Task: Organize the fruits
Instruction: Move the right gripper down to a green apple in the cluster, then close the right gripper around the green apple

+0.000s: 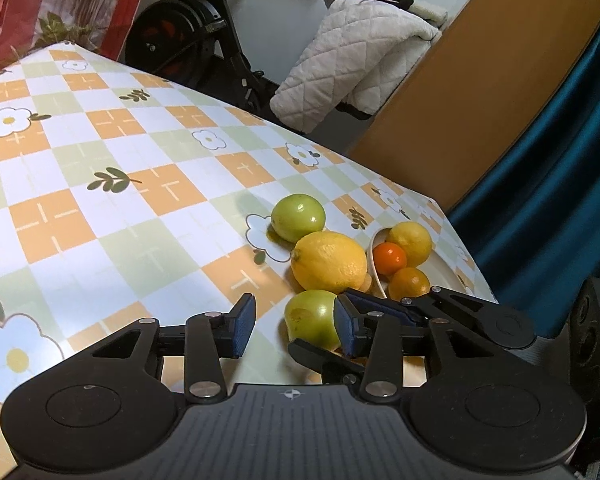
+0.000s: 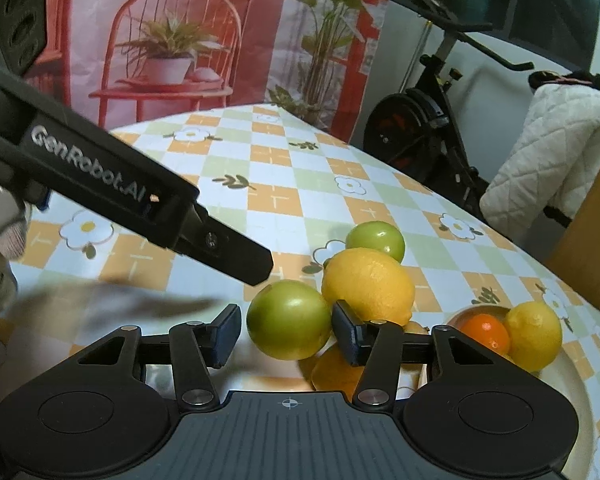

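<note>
While the right claw (image 2: 285, 330) brackets the near green fruit (image 2: 289, 320), jaws spread with a gap on one side, left claw (image 1: 294, 326) idles spread. Pick step; next: pinch, lift into the bowl (image 2: 580, 380) on the table (image 2: 260, 192).

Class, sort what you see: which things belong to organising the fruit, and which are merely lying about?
Belongs to the job: near green fruit, far green fruit, large lemon, small lemon, mandarin, second orange fruit, white bowl.
Just lying about: exercise bike, quilted jacket, printed backdrop, blue curtain.
</note>
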